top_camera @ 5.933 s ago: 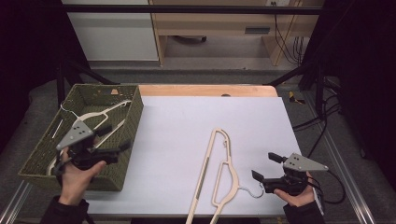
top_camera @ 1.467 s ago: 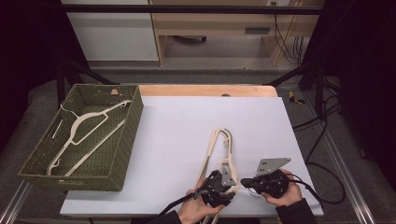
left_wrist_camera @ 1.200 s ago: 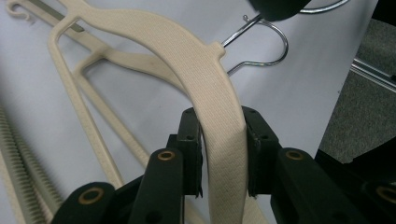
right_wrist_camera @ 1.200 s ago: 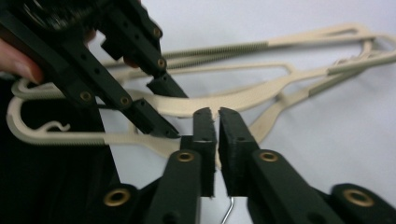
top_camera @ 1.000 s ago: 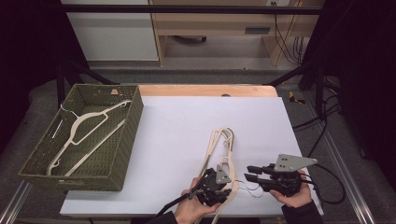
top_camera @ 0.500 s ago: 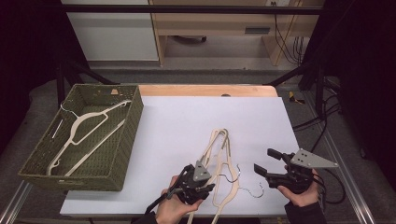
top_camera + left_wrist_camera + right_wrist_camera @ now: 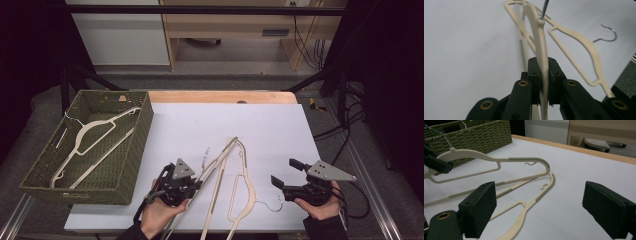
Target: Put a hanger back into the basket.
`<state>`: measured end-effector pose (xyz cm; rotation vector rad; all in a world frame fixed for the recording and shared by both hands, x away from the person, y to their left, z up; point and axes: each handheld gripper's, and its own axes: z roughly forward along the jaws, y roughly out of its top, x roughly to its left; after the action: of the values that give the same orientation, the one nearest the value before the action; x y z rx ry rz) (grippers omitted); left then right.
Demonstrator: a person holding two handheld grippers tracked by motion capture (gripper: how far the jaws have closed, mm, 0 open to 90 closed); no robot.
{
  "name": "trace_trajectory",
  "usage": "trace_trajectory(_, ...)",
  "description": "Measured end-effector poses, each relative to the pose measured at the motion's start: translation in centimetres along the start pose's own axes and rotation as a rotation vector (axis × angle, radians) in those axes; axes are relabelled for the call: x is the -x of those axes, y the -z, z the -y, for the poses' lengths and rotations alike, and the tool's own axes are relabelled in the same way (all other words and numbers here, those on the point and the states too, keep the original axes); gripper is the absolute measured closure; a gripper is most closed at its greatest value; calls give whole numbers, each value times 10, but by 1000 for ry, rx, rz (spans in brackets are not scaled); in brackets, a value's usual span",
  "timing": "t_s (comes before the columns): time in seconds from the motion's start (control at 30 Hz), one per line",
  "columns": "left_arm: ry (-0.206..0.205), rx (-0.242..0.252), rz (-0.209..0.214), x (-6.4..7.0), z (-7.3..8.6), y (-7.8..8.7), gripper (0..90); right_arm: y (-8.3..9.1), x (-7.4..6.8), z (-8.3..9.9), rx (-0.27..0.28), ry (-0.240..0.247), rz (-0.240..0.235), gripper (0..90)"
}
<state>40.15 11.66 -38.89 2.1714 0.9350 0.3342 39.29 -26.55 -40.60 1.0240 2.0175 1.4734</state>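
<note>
Three cream hangers in all — one [image 7: 217, 162] raised off the white table [image 7: 270, 125], one [image 7: 245, 192] lying flat on it, one [image 7: 92, 142] in the single green wicker basket [image 7: 131, 165] — and two black grippers, a left gripper [image 7: 192, 185] and a right gripper [image 7: 285, 172].

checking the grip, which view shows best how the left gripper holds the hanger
The left gripper view: the held hanger sits pinched between the left gripper pads. The high view shows it lifted aslant beside the basket; the right gripper view shows it raised off the table.
</note>
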Motion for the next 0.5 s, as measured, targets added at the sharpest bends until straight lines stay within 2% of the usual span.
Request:
trace_trajectory(0.03, 13, 1, -10, -5, 1, 1, 843, 0, 0, 1, 2, -4, 4, 125)
trace_trajectory(0.07, 33, 4, 4, -11, 2, 1, 853, -1, 0, 1, 2, -6, 6, 123)
trace_trajectory(0.1, 41, 5, 16, -14, 2, 2, 854, -1, 0, 2, -1, -11, 10, 119)
trace_trajectory(0.2, 60, 20, 16, -21, 4, 6, 856, -3, 1, 4, -1, -14, 13, 111)
trace_trajectory(0.27, 49, 35, 6, -23, 4, 12, 857, -3, 1, 4, -5, -15, 16, 103)
trace_trajectory(0.33, 49, 50, 32, -27, 3, 19, 857, -3, 0, 4, -4, -10, 22, 98)
trace_trajectory(0.5, 25, 85, 52, -34, -3, 36, 857, -4, 0, 5, -6, -15, 31, 91)
